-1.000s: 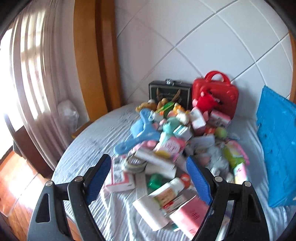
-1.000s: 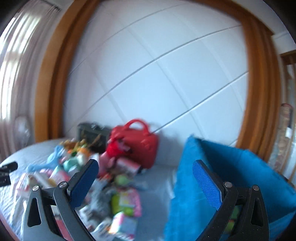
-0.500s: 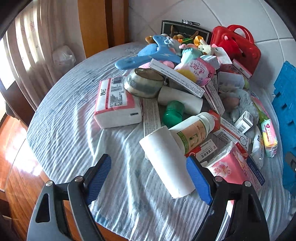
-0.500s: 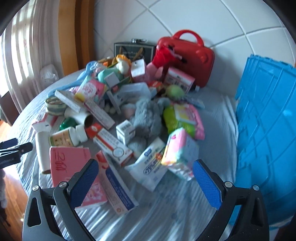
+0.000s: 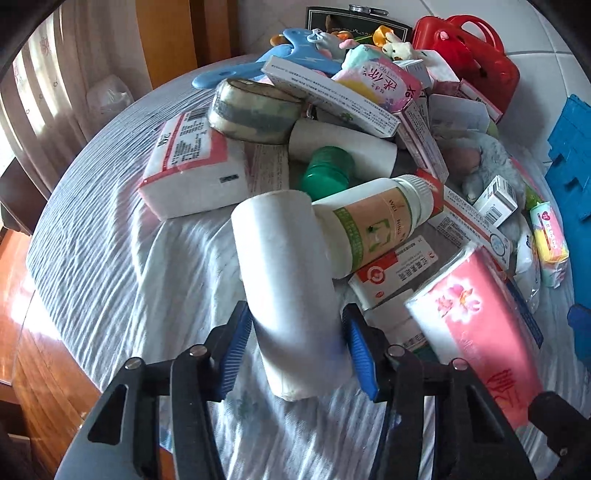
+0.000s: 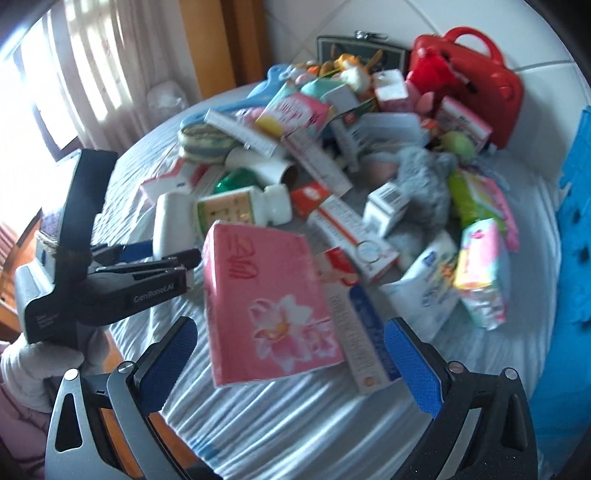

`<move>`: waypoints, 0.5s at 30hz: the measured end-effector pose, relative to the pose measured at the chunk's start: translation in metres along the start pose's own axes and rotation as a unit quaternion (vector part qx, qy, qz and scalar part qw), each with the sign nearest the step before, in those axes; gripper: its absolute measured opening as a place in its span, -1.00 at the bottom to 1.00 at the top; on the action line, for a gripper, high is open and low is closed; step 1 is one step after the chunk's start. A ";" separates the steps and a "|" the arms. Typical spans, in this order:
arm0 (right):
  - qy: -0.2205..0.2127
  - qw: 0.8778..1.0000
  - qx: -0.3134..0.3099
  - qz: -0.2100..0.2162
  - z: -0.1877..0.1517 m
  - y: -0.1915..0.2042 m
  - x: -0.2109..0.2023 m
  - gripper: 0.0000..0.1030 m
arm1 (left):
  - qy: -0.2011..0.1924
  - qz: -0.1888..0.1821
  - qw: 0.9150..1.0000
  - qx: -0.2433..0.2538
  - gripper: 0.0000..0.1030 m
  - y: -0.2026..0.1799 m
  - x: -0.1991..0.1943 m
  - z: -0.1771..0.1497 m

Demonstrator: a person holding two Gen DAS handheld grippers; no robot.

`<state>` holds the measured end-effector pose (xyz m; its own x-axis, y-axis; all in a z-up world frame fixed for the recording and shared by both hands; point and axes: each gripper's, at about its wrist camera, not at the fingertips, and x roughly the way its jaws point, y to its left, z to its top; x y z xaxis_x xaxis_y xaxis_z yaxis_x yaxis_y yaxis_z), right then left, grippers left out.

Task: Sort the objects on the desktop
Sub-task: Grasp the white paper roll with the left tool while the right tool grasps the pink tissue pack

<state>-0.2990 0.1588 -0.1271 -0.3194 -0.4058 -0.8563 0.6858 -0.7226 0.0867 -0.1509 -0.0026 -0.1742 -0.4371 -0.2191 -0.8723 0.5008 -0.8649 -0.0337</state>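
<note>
My left gripper (image 5: pixel 295 343) points down at the near edge of the pile, its jaws closing with a white paper roll (image 5: pixel 288 280) between them; the blue pads (image 5: pixel 236 347) sit at either side of the roll's near end, so close that I cannot tell whether they press on it yet; the roll lies on its side on the pale crinkled cloth (image 5: pixel 110 266) that covers the round table, its far end against a white pill bottle (image 5: pixel 373 225) with a beige and green label; just behind the bottle lies a green cap (image 5: pixel 325 171), and behind that a second cardboard-cored roll (image 5: pixel 343 147); to the left lies a red and white tissue pack (image 5: pixel 192 166) with a roll of tape (image 5: pixel 255 110) tilted on top of it; a pink tissue pack with a flower print (image 5: pixel 476 332) lies to the right of my left claw, over some flat medicine boxes (image 5: pixel 399 266); at the back stand a red carry case (image 5: pixel 472 55) and a dark box (image 5: pixel 354 22) against the white wall, with a blue hanger (image 5: pixel 251 66) and small toys heaped before them; my right gripper (image 6: pixel 291 362) hangs wide open above that pink pack (image 6: pixel 266 295), touching nothing; its view shows the left claw (image 6: pixel 162 258) at the white roll (image 6: pixel 171 221), held in a gloved hand (image 6: pixel 40 365); a grey plush toy (image 6: pixel 421 173) lies mid-pile and a blue crate (image 6: pixel 576 192) stands at the right edge.
</note>
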 end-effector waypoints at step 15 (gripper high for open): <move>0.060 0.998 0.009 0.023 0.018 0.006 0.050 0.82 | 0.023 -0.006 1.000 -0.008 -0.12 0.026 0.015 0.003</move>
<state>-0.3226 0.1246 -0.1600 -0.2063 -0.3697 -0.9060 0.6863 -0.7146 0.1353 -0.1461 -0.0294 -0.1865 -0.4080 -0.1880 -0.8934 0.5088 -0.8594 -0.0515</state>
